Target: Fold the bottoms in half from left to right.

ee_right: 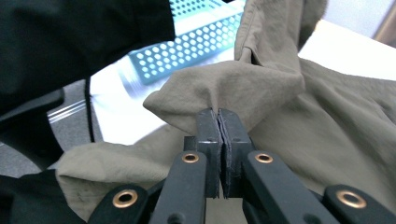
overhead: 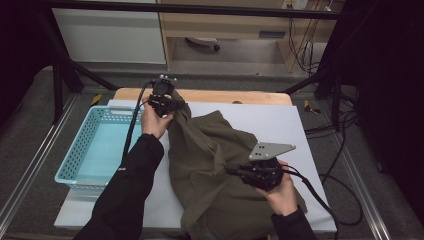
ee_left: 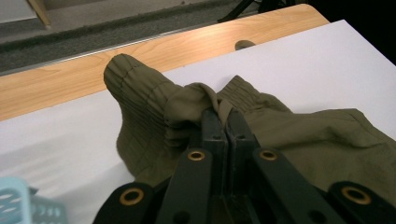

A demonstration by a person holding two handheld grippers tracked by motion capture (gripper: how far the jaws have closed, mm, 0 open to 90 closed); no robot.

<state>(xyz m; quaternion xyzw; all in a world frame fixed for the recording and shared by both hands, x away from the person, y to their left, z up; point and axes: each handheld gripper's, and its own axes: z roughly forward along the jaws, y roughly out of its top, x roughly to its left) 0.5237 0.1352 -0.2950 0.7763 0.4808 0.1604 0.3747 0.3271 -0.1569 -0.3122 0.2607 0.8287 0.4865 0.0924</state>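
An olive-green garment (overhead: 212,165) lies crumpled across the middle of the white table sheet (overhead: 295,130), its bulk running from the far edge of the sheet toward the near edge, where it hangs a little over the front. The left gripper (overhead: 167,104) sits at the far end of the cloth, by the wooden table edge (overhead: 240,96), and its jaws are clenched on a fold of the garment: in the left gripper view the left gripper (ee_left: 225,122) has a pinch of fabric between its pressed-together pads, just beside the ribbed elastic band (ee_left: 140,98), which stands up in a hump. The right gripper (overhead: 239,172) is over the nearer part of the garment, and in the right gripper view the right gripper (ee_right: 218,122) is clamped tight on a raised peak of the cloth, which drapes away on both sides of it. A light blue perforated basket (overhead: 80,150) stands on the left side of the table, just beside the garment and apart from it
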